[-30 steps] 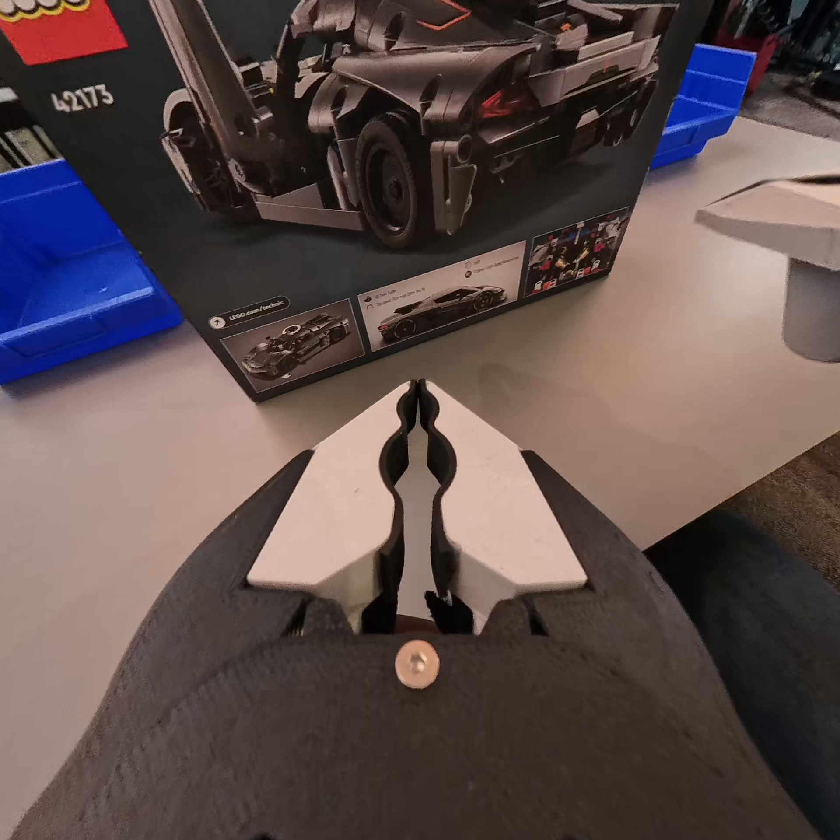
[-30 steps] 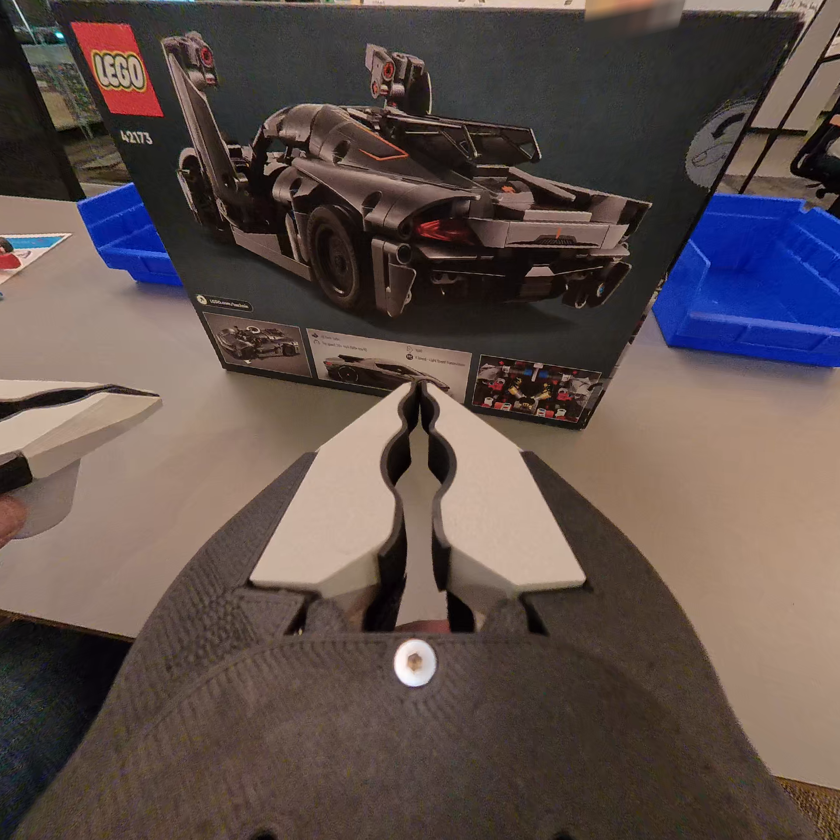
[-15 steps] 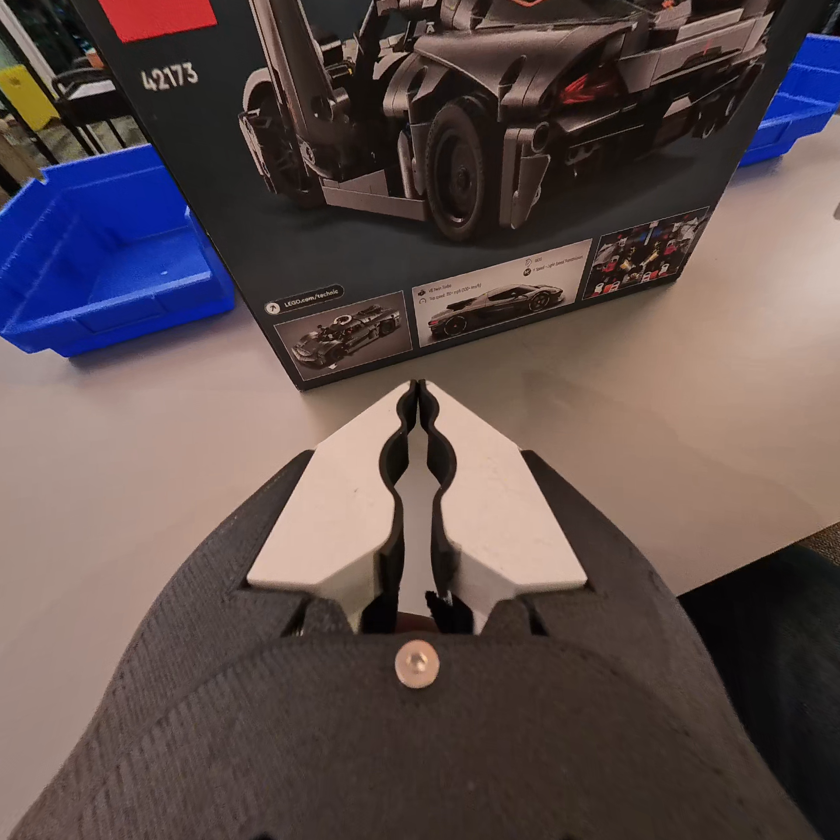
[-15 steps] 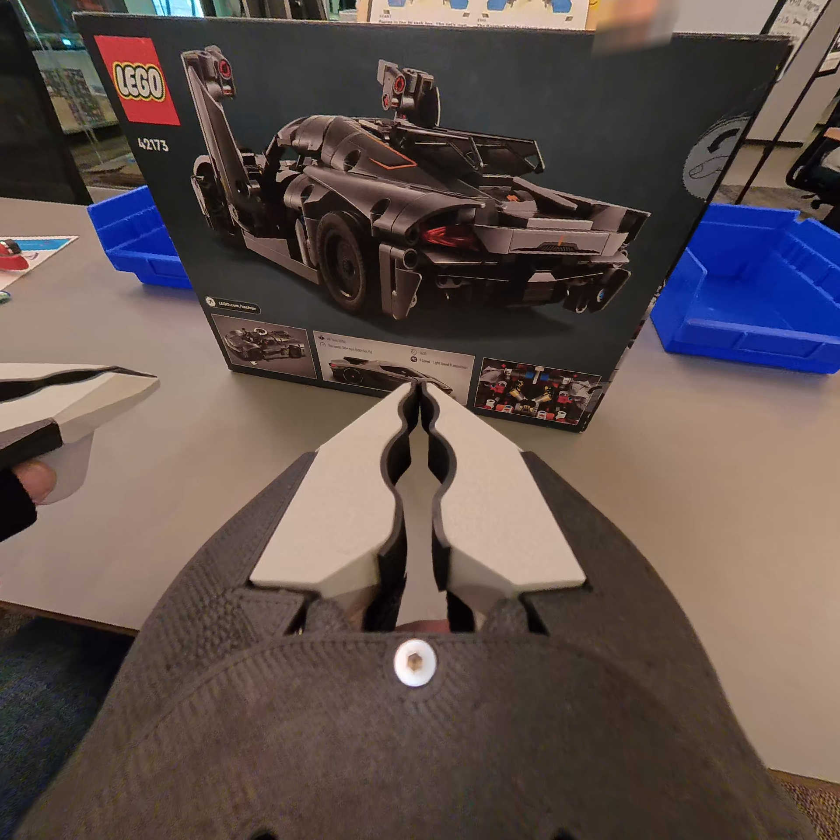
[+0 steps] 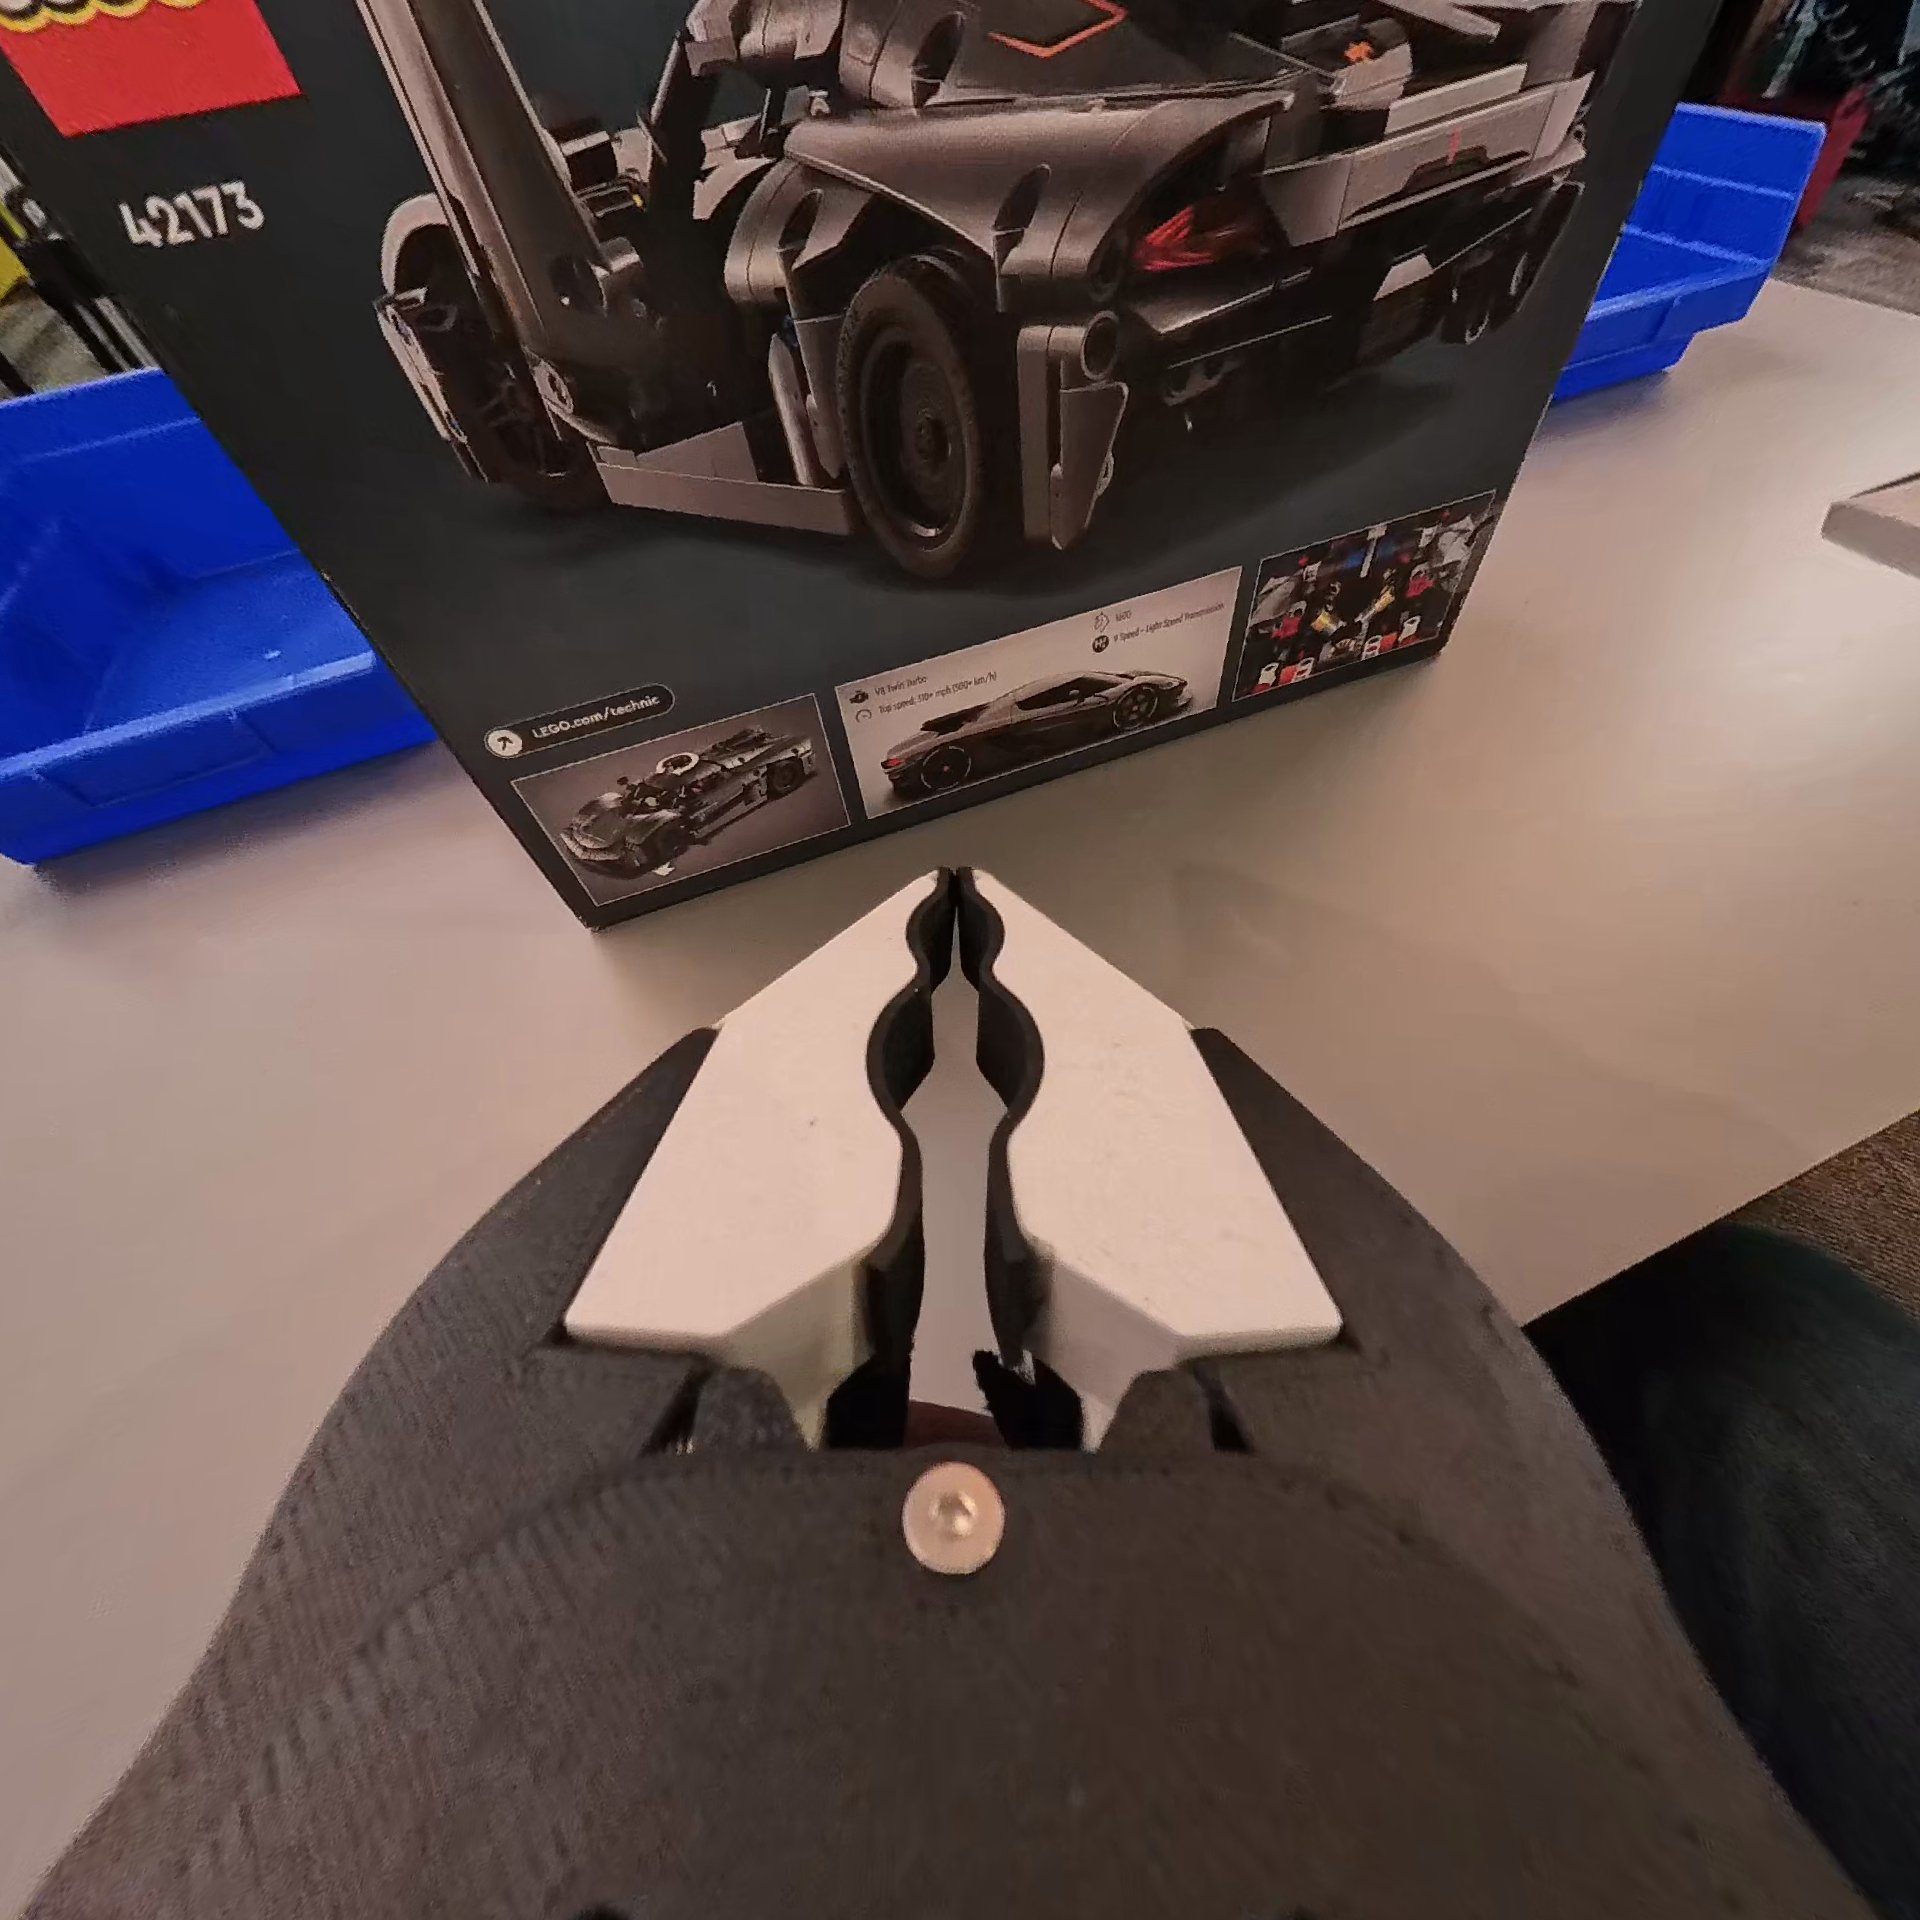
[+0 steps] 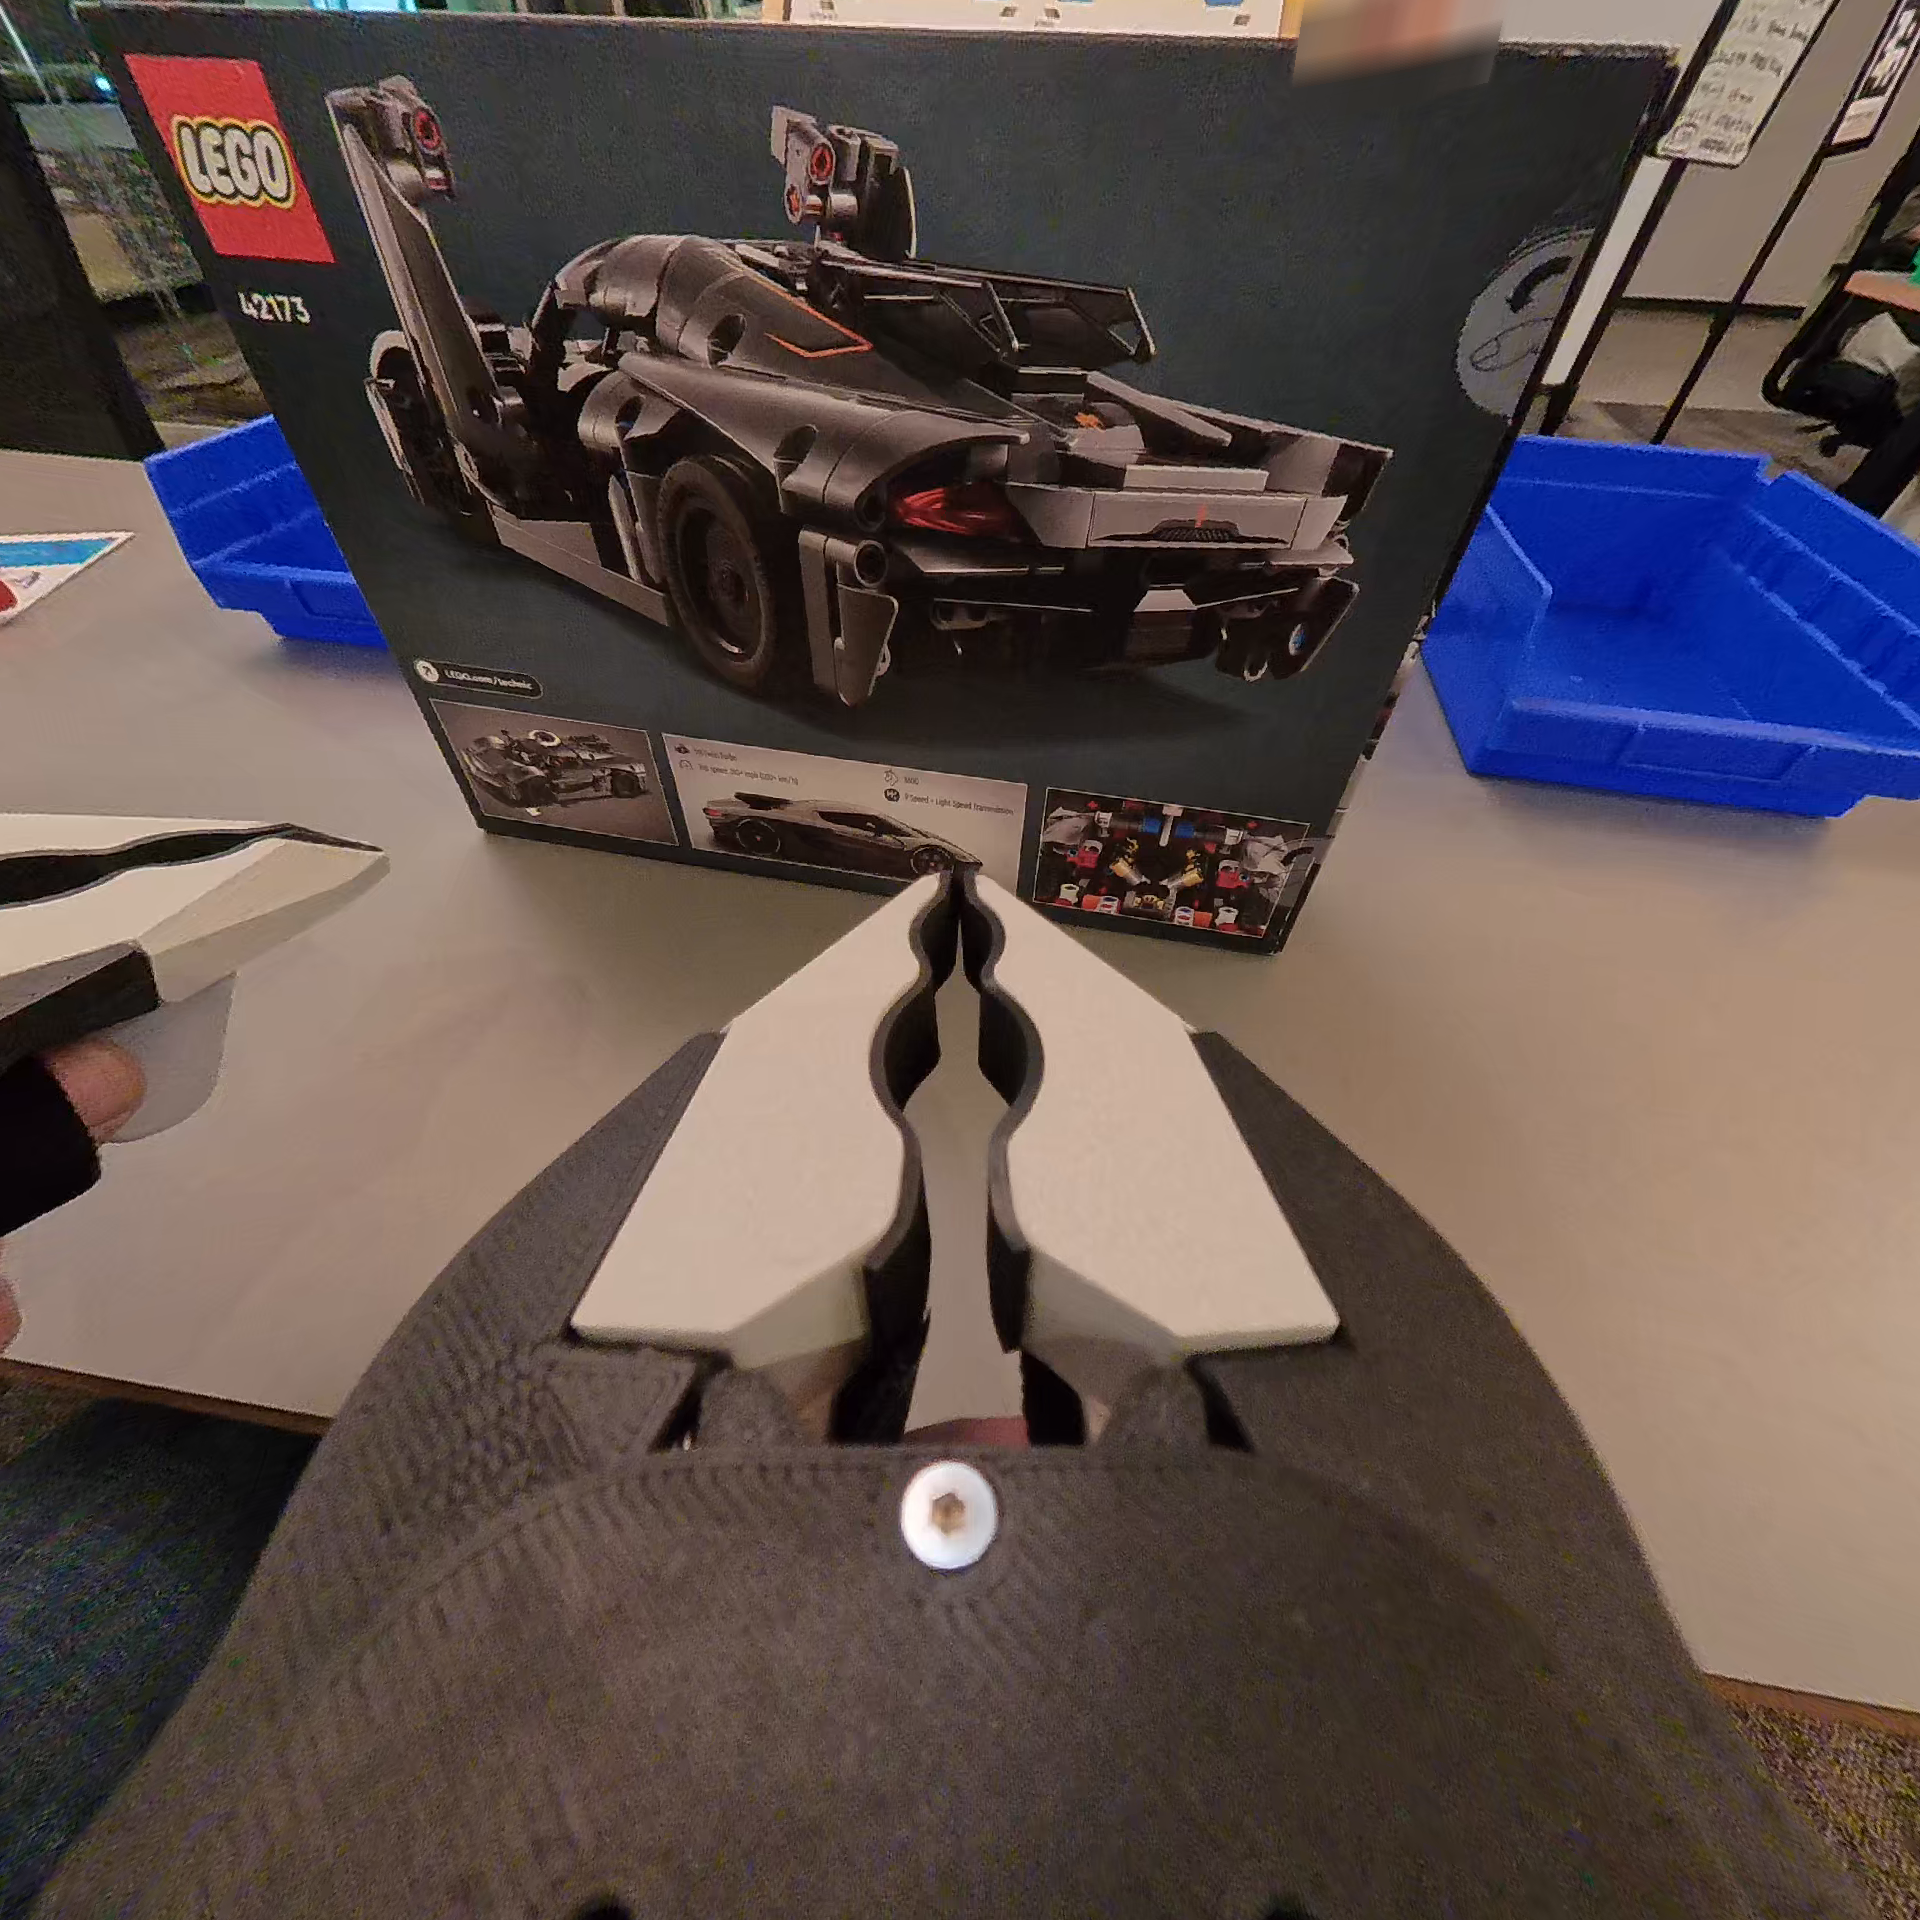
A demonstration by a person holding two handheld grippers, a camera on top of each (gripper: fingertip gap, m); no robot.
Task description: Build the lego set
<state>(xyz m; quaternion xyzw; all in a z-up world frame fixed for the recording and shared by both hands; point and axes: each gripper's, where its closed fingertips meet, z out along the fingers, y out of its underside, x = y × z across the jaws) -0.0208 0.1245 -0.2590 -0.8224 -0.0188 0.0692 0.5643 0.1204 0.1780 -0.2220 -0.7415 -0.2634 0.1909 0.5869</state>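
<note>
**A:** Lego box (image 6: 862,457) stood upright on the grey table (image 6: 1558,1143), just ahead of both tools; its dark printed side with the picture of a car faced them; the box looked closed, but its top edge was out of view.

**B:** And the left gripper (image 5: 956,883)?

**A:** Its two white fingers were together at the tips, with nothing between them; the tips were near the lower left corner of the box, not touching it; seen from the right tool, this gripper (image 6: 353,847) was off to the left, and one finger of a hand (image 6: 88,1086) showed under it.

**B:** The right gripper (image 6: 956,883)?

**A:** Also pressed together at the tips and holding nothing; it pointed at the lower middle of the box, near it but apart; from the left tool only a small white edge of it (image 5: 1875,525) showed at the right border.

**B:** What was around the box?

**A:** One blue bin (image 5: 156,644) was to the left of the left tool, partly behind the box; a second blue bin (image 6: 1683,644) was ahead and to the right of the right tool, beside the box; a printed sheet (image 6: 47,566) lay far to the left on the table.
</note>
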